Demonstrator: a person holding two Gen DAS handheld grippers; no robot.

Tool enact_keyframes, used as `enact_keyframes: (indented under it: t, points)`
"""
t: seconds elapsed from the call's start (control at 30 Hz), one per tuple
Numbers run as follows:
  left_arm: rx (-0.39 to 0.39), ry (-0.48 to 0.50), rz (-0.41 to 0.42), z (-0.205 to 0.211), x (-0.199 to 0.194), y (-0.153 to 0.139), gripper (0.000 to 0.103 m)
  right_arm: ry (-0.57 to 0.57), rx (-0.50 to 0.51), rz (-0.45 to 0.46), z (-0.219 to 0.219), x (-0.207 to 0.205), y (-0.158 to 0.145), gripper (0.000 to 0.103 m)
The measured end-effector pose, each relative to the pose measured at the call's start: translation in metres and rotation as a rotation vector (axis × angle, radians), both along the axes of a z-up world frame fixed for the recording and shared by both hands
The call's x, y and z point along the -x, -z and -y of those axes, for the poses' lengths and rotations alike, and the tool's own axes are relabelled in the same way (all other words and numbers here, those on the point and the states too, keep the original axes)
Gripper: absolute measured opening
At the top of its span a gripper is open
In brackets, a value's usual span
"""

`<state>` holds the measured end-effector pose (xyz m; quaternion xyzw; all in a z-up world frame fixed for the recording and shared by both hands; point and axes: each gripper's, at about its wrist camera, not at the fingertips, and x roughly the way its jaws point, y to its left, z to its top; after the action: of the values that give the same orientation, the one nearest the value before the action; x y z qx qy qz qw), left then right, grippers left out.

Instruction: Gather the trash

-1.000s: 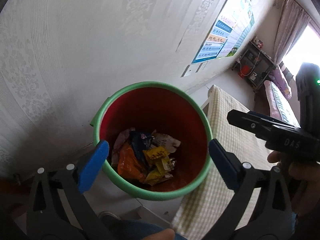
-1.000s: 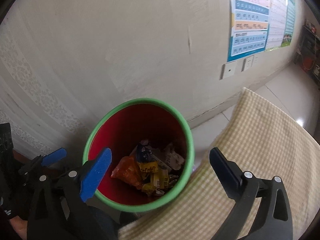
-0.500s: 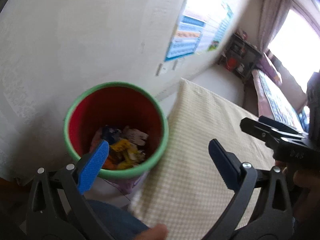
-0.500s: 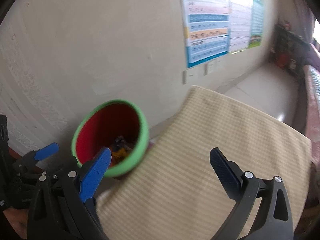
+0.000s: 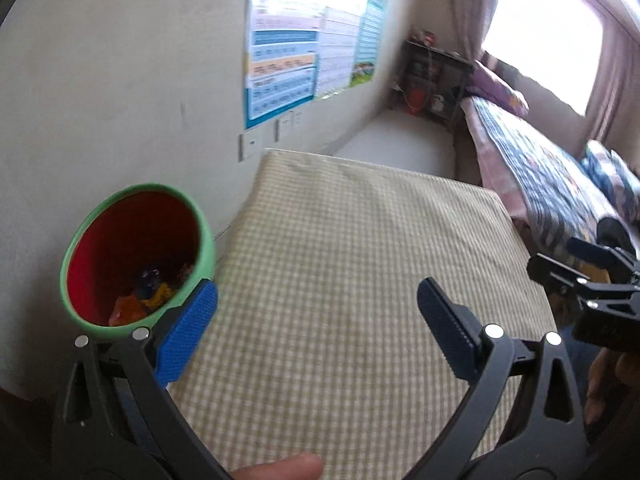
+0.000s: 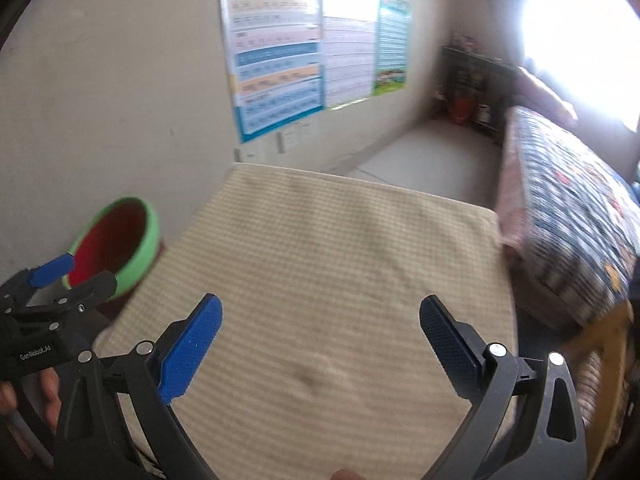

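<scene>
Left wrist view: I am holding my left gripper (image 5: pixel 318 332) wide open and empty, my right gripper (image 6: pixel 320 336) likewise, the trash bin (image 5: pixel 136 256) sitting just left of the counter (image 5: pixel 360 260), nearer my left.

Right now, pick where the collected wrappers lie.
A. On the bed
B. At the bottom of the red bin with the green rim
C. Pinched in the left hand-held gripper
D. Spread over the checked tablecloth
B: the wrappers lie inside the red bin; the checked tablecloth shows none.
</scene>
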<state>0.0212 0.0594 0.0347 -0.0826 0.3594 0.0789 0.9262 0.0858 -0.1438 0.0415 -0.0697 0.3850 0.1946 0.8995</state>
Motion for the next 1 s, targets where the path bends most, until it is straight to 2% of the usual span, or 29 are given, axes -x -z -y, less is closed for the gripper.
enact_keyframes:
  t: [0.07, 0.17, 0.43, 0.6, 1.0]
  points:
    - [-0.016, 0.017, 0.019, 0.013, 0.001, 0.002, 0.098, 0.028, 0.006, -0.003, 0.015, 0.004, 0.007, 0.096]
    - [0.003, 0.031, 0.028, 0.026, 0.002, 0.007, 0.098, 0.067, 0.016, 0.005, 0.031, 0.013, 0.016, 0.096]
    - [-0.034, 0.061, 0.020, 0.048, 0.011, 0.030, 0.098, 0.158, -0.025, 0.023, 0.060, 0.021, 0.036, 0.096]
    - [-0.062, 0.073, 0.042, 0.052, 0.012, 0.032, 0.098, 0.176, -0.025, 0.009, 0.061, 0.018, 0.042, 0.096]
    - [-0.043, 0.084, 0.046, 0.053, 0.011, 0.035, 0.098, 0.165, -0.007, 0.019, 0.053, 0.022, 0.047, 0.096]
